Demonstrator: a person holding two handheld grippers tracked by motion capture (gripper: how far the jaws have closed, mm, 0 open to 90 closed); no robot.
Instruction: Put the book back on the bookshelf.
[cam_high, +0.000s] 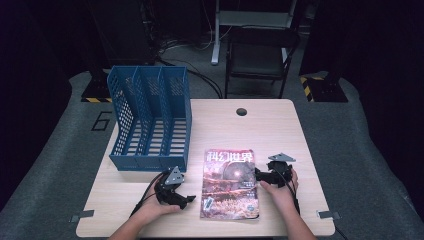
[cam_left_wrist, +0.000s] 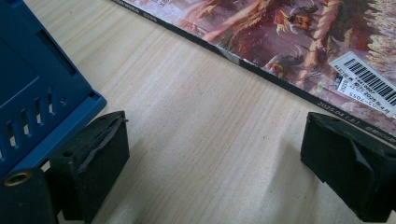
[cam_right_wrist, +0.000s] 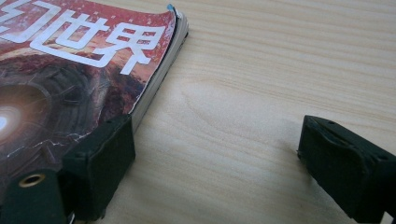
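Note:
A magazine (cam_high: 230, 184) with a reddish cover and white title lies flat near the table's front edge. My left gripper (cam_high: 187, 200) rests on the wood just left of it, jaws wide apart with bare table between them; the magazine's spine (cam_left_wrist: 261, 70) with a barcode label (cam_left_wrist: 366, 81) runs just beyond. My right gripper (cam_high: 260, 176) sits at the magazine's right edge, open. One of its fingers (cam_right_wrist: 105, 163) lies against the page edge of the magazine (cam_right_wrist: 70, 74); the other stands apart over bare wood.
A blue three-slot file rack (cam_high: 150, 120) stands at the table's left rear, its base corner (cam_left_wrist: 42, 107) close beside my left gripper. A round cable hole (cam_high: 241, 111) marks the far edge. A dark chair (cam_high: 257, 55) stands behind the table (cam_high: 280, 135).

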